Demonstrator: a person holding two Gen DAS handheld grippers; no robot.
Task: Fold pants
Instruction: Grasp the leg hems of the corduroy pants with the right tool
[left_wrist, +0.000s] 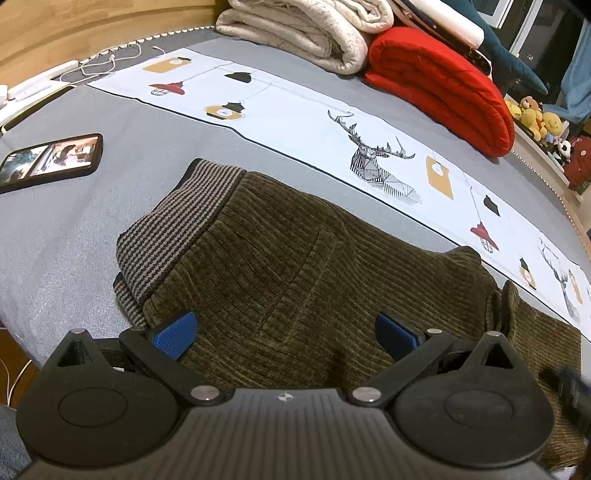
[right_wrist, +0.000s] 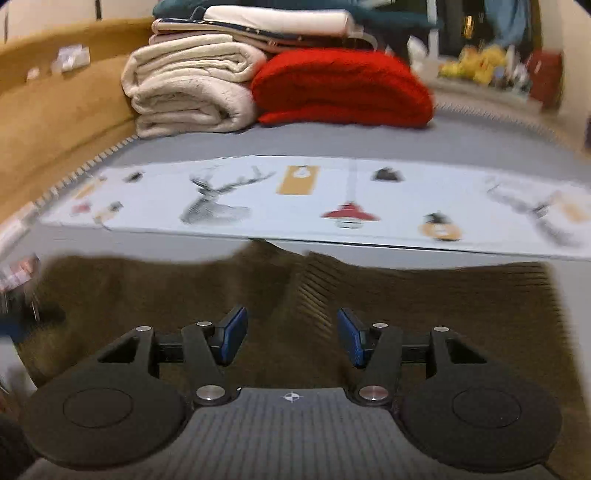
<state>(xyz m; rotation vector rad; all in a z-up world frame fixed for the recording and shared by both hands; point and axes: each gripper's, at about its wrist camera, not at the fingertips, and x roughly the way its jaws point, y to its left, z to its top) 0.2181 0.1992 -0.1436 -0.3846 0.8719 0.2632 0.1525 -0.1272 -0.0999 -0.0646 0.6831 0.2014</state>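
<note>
Olive-brown ribbed pants (left_wrist: 295, 258) with a striped grey-and-black waistband (left_wrist: 177, 225) lie folded over on the grey bed. My left gripper (left_wrist: 284, 334) hovers over the near part of the pants, its blue pads wide apart with nothing pinched between them. In the right wrist view the same pants (right_wrist: 332, 295) spread across the lower half, blurred. My right gripper (right_wrist: 291, 338) stands open above the fabric, and no cloth is between its blue pads. A dark blur at the left wrist view's right edge (left_wrist: 569, 391) looks like the other gripper.
A phone (left_wrist: 51, 157) with a lit screen lies on the bed at left. A printed light sheet (left_wrist: 295, 122) crosses the bed behind the pants. A folded cream blanket (left_wrist: 306, 29) and a red blanket (left_wrist: 443, 85) sit at the back. White cables (left_wrist: 99, 62) lie by the wooden headboard.
</note>
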